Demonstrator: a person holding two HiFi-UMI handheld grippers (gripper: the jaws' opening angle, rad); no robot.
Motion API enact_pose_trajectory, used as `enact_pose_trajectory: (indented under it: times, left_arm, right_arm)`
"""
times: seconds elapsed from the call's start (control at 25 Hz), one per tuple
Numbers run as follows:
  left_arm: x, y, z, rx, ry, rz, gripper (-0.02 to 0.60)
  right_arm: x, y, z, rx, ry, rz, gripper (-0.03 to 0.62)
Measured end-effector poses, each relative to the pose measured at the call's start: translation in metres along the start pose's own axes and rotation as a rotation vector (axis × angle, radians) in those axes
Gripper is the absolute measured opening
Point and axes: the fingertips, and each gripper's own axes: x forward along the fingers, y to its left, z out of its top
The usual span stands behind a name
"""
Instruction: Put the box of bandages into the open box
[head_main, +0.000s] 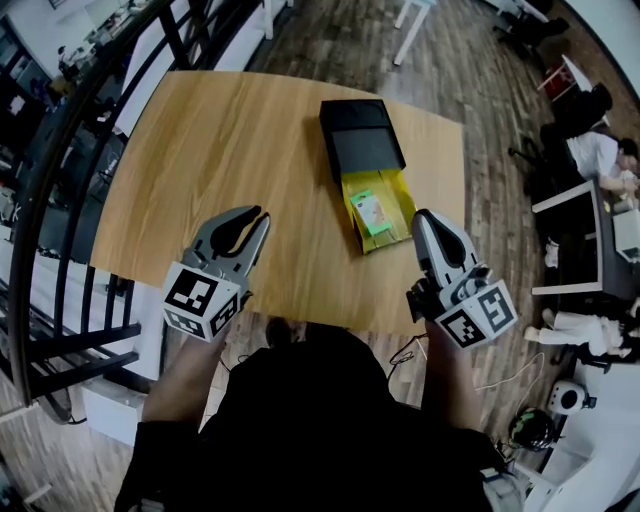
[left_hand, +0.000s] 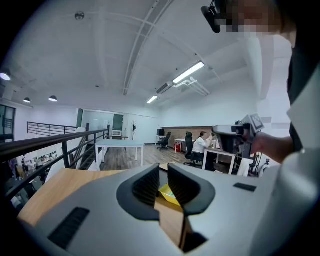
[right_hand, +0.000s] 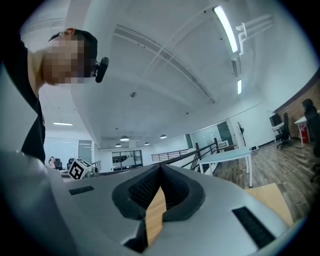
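Head view: the box of bandages (head_main: 371, 212) lies inside the open box (head_main: 392, 188) on the table (head_main: 210, 150), with my left gripper (head_main: 258, 217) and right gripper (head_main: 424, 217) held clear of it. Left gripper view: jaws slightly apart, empty. Right gripper view: jaw tips touching, nothing held.

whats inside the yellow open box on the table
A green box of bandages lies flat inside the yellow open box. The box floor under it is covered, so anything beneath cannot be seen.
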Motion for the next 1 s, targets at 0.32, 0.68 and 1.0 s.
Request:
enact_pose_trajectory:
  times: [0.32,0.68,1.0]
  left_arm:
    - [-0.051,-0.007,0.001,0.022,-0.03,-0.013,0.037]
    - [-0.054,-0.014,-0.003,0.007,-0.067,0.005,0.026]
    - [-0.02,-0.038,-0.003,0.063,-0.045,-0.056,0.015]
  right_arm:
    - [-0.027,0.039,-0.002,-0.085,0.015,-0.045,0.035]
    - [-0.049,0.038,-0.002,-0.067,-0.002,-0.025,0.035]
    - [-0.04,0.019,-0.004,-0.063,0.005,0.018,0.035]
